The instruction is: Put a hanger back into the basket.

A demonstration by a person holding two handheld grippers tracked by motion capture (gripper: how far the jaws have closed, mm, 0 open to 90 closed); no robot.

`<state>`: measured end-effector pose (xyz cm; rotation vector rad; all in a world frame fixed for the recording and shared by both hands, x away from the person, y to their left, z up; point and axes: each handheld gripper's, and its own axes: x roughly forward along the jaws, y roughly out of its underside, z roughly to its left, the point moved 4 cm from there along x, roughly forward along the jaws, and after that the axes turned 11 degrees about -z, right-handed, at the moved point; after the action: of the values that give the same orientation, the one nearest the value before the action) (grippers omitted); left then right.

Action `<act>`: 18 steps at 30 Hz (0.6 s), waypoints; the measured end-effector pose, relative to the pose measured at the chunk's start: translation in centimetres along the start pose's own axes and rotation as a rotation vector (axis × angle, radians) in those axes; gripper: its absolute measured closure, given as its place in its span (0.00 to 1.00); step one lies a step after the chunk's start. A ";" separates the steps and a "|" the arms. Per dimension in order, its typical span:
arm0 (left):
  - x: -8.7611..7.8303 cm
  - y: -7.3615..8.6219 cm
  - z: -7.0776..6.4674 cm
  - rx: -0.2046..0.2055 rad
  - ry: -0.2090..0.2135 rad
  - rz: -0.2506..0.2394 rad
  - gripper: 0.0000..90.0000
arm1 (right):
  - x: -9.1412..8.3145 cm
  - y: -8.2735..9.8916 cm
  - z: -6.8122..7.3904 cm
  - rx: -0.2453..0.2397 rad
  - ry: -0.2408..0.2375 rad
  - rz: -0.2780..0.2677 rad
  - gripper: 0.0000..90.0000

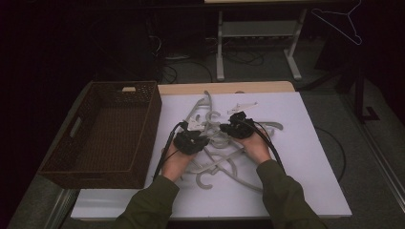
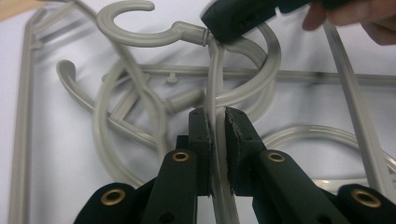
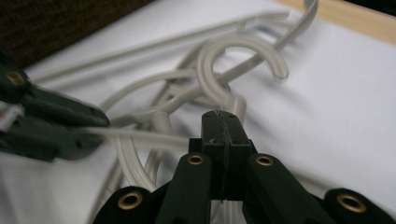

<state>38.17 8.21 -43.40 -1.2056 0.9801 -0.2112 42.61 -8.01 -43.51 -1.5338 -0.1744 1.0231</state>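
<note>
Several grey plastic hangers (image 1: 224, 164) lie tangled on the white table top (image 1: 305, 157). My left gripper (image 1: 196, 131) (image 2: 217, 116) is shut on the thin arm of one hanger (image 2: 215, 70), which runs straight up between its pads to a hook (image 2: 140, 35). My right gripper (image 1: 223, 128) (image 3: 223, 119) sits just to the right of the left one, with its tip at that hook's neck (image 2: 208, 37). Its pads meet and nothing shows between them. The hanger's arm (image 3: 140, 136) passes from the left gripper (image 3: 93, 123) to under these jaws.
A brown wicker basket (image 1: 143, 124) stands empty at the table's left. A wooden edge (image 1: 224, 87) runs along the far side. Beyond it are a table frame (image 1: 258, 28), floor cables and a wire hanger (image 1: 341, 21) hanging at the top right.
</note>
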 end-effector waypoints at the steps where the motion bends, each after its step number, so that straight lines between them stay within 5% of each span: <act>1: 0.0 -0.1 0.0 -0.019 0.000 -0.017 0.91 | -0.1 0.0 0.0 0.014 -0.001 0.002 1.00; 3: -0.2 -0.3 0.2 -0.009 -0.002 -0.025 0.91 | -0.1 0.1 -0.2 -0.023 0.023 0.010 1.00; 9: -0.6 -0.5 0.3 -0.014 0.009 -0.035 0.91 | -1.9 -1.1 -0.4 0.005 0.017 -0.077 1.00; 13: -1.0 -0.9 0.2 -0.030 0.024 -0.058 0.91 | -3.7 -1.5 -0.6 0.025 0.007 -0.113 0.75; 14: -1.1 -1.0 0.2 -0.032 0.027 -0.063 0.91 | -4.9 -1.5 -0.9 0.022 0.005 -0.148 0.58; 18: -1.7 -1.5 0.0 -0.052 0.043 -0.086 0.91 | -6.7 -1.2 -1.4 0.029 0.003 -0.182 0.40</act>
<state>37.74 8.67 -41.25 -1.2968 0.9766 -0.2819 40.04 -12.91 -39.34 -1.4640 -0.2908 0.8756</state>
